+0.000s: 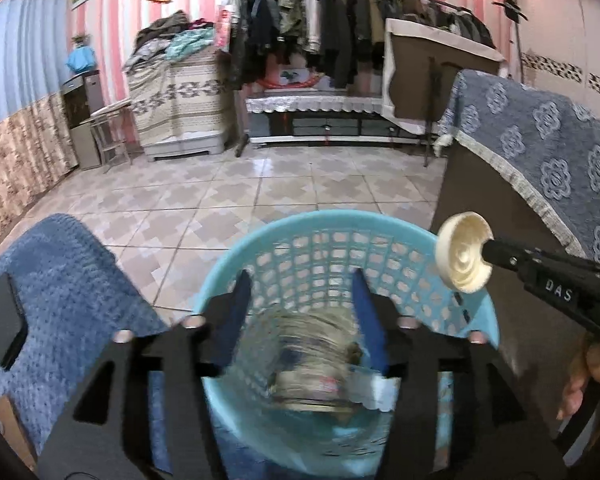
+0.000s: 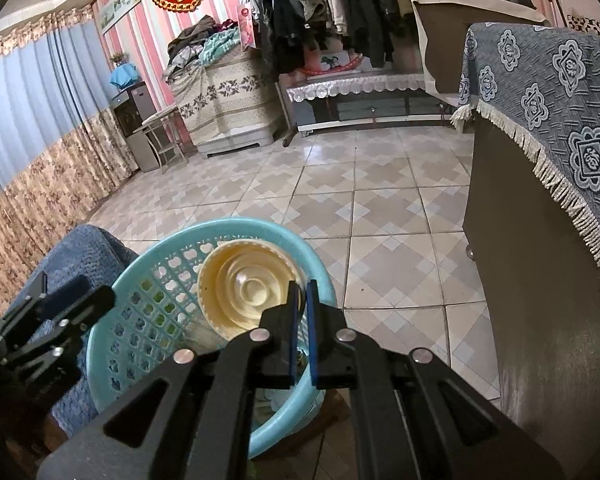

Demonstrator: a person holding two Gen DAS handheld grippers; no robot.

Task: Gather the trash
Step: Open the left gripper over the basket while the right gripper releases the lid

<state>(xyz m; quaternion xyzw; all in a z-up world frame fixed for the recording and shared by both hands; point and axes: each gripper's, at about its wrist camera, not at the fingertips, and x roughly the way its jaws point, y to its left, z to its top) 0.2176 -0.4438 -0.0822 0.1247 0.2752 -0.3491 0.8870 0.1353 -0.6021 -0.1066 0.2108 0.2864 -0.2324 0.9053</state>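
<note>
A light blue plastic basket (image 1: 332, 224) stands on the floor right in front of me; it also shows in the right wrist view (image 2: 148, 300). My left gripper (image 1: 300, 280) is open above its mouth, and a blurred clear plastic wrapper or bottle (image 1: 308, 360) sits below the fingers inside the basket. My right gripper (image 2: 299, 286) is shut on the rim of a cream round plastic lid (image 2: 248, 288) and holds it over the basket. The lid (image 1: 465, 257) shows at the right in the left wrist view.
A blue knitted cloth (image 1: 60, 288) covers a seat left of the basket, with a black phone (image 1: 4, 320) on it. A dark cabinet under a blue patterned cloth (image 2: 540, 100) stands to the right. Tiled floor (image 2: 340, 208) stretches to a clothes rack (image 1: 340, 32) at the back.
</note>
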